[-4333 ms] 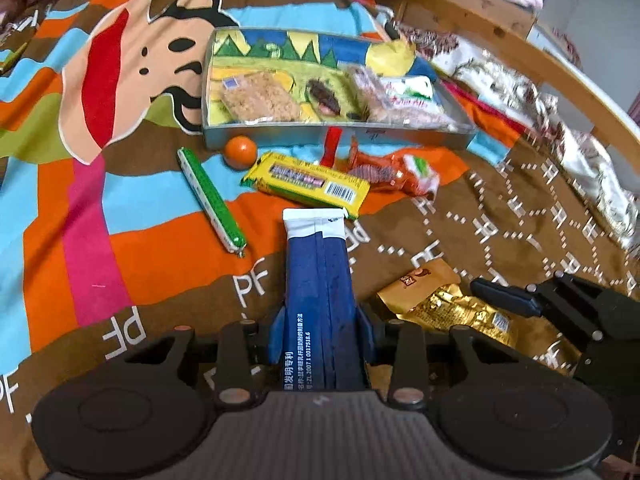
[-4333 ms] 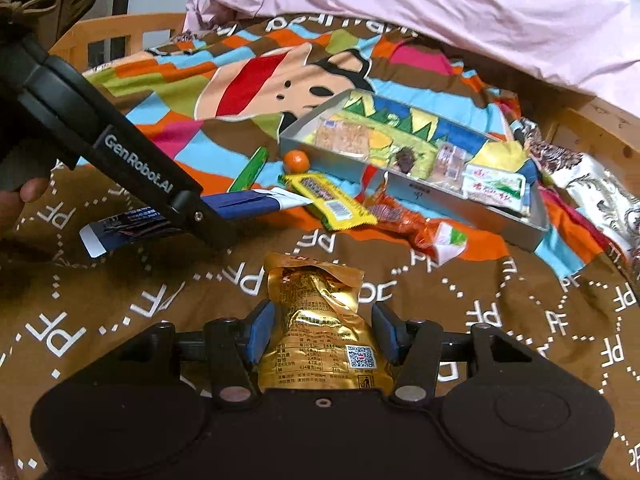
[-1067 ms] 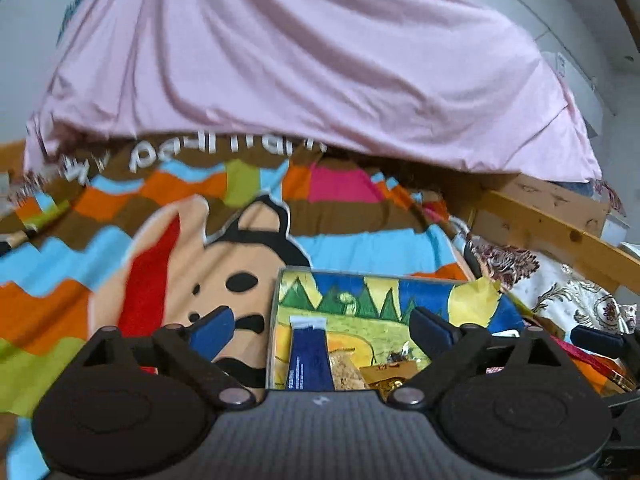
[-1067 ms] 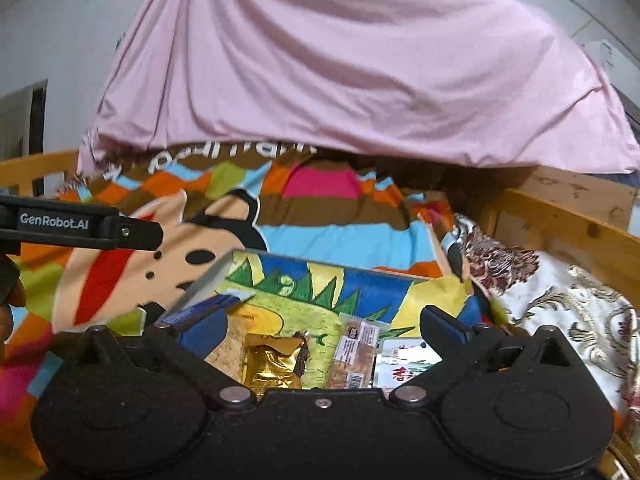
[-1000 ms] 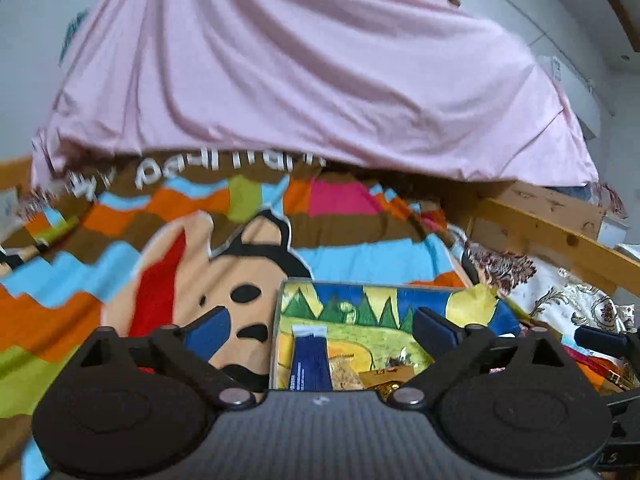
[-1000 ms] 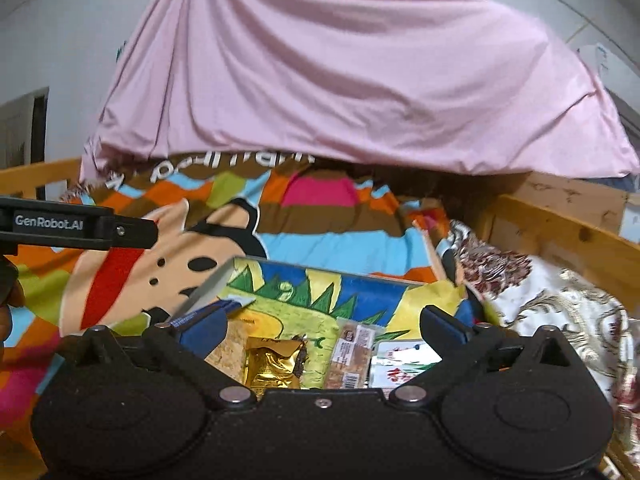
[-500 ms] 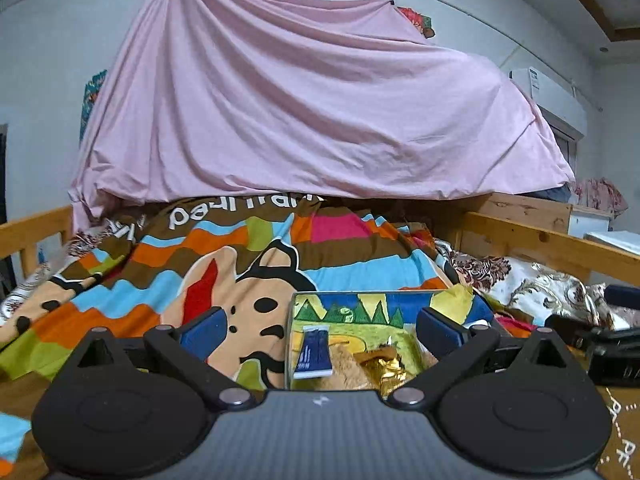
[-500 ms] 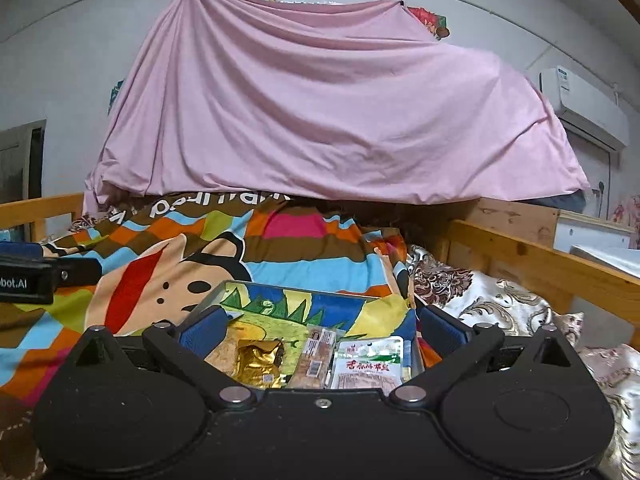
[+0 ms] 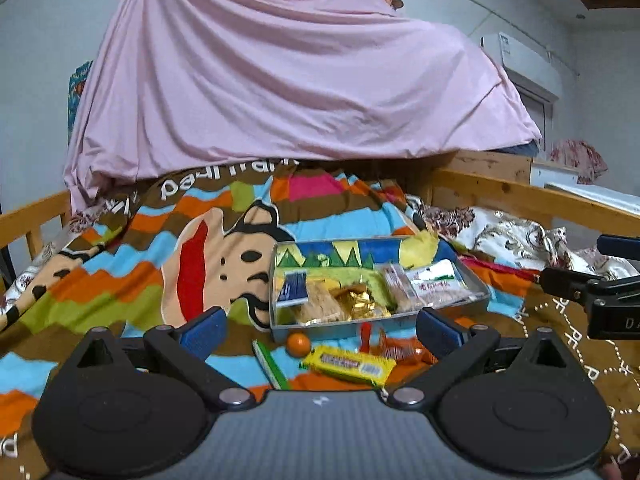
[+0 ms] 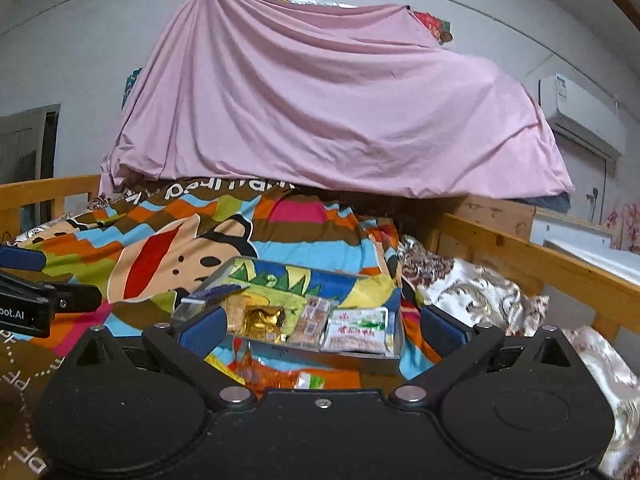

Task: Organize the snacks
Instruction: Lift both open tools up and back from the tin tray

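- Snacks are seen in two groups on the bed: several packets lie inside the tin tray [image 9: 478, 286], among them a blue packet [image 9: 293, 288] at its left end and a gold foil packet [image 9: 360, 304] near the middle.
- Four more are left on the blanket [image 9: 120, 280] just before the tray's near wall: a yellow bar [image 9: 348, 363], a green stick [image 9: 272, 364], a small orange ball [image 9: 299, 343] and an orange-red wrapper [image 9: 396, 346].
- The left gripper [image 9: 318, 330] and the right gripper [image 10: 322, 328] are both held with fingers spread wide and nothing between them.
- The yellow bar is judged light, with a slippery film wrapper; a grip across its short width at mid-length is advised.
- The ball is expected to roll on the soft blanket, so it is best pinched squarely across its middle.
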Demonstrator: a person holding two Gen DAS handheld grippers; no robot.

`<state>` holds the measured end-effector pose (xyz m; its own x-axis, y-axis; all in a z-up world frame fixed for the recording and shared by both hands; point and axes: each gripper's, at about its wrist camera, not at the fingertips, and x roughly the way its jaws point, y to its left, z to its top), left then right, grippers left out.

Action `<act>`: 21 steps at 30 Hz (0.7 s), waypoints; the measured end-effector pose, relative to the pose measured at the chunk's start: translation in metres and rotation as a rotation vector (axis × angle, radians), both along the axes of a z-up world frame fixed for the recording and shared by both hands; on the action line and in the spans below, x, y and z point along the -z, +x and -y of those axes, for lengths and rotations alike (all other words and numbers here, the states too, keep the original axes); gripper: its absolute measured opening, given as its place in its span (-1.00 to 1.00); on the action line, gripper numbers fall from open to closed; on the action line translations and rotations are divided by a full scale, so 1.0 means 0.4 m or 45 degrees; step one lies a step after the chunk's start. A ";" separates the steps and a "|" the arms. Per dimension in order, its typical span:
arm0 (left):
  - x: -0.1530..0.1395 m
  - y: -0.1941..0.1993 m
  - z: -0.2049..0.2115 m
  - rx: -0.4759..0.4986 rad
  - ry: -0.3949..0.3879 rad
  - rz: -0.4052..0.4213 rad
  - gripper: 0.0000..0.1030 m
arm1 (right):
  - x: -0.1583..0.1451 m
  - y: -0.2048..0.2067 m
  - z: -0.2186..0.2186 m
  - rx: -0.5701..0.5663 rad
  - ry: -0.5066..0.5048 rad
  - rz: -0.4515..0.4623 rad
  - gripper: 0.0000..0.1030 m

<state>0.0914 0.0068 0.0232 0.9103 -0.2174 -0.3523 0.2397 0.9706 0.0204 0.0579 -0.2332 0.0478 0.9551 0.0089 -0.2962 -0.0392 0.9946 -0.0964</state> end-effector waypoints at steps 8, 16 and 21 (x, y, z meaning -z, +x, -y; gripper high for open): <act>0.003 -0.041 -0.009 -0.095 -0.016 0.000 0.99 | 0.018 -0.020 -0.004 -0.005 0.035 -0.087 0.99; 0.012 -0.037 -0.021 -0.211 -0.011 -0.079 0.99 | 0.029 -0.018 -0.019 -0.025 0.025 -0.130 0.99; 0.017 -0.036 -0.029 -0.278 0.001 -0.103 0.99 | 0.040 -0.013 -0.030 -0.048 0.009 -0.157 0.99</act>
